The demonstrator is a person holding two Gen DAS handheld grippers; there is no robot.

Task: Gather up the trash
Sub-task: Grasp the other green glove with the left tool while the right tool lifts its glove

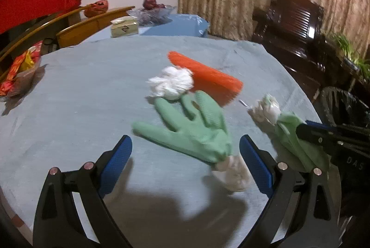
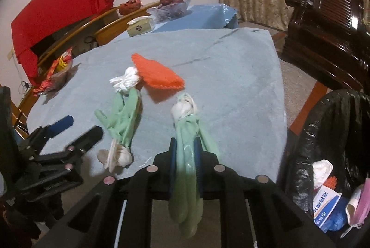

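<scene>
A pale green rubber glove (image 1: 196, 127) lies flat on the blue-grey tablecloth (image 1: 81, 97), its whitish cuff (image 1: 233, 169) nearest me. My left gripper (image 1: 185, 153) is open just behind it, one finger on each side of the cuff end, not pressing it. A crumpled white wad (image 1: 172, 82) and an orange cloth (image 1: 208, 77) lie beyond its fingertips. My right gripper (image 2: 185, 146) is shut on a second green glove (image 2: 187, 132), which hangs out both ends of the jaws with its white end (image 2: 183, 107) forward. The same held glove (image 1: 289, 130) shows at the right of the left wrist view.
A bin with a black liner (image 2: 330, 123) stands beside the table's right edge, with paper and packaging inside. A bowl of snack packets (image 2: 57, 72) sits at the table's left. A tissue box (image 2: 140, 27), fruit bowl (image 2: 170, 7), chairs and a dark wooden cabinet (image 2: 328, 23) stand behind.
</scene>
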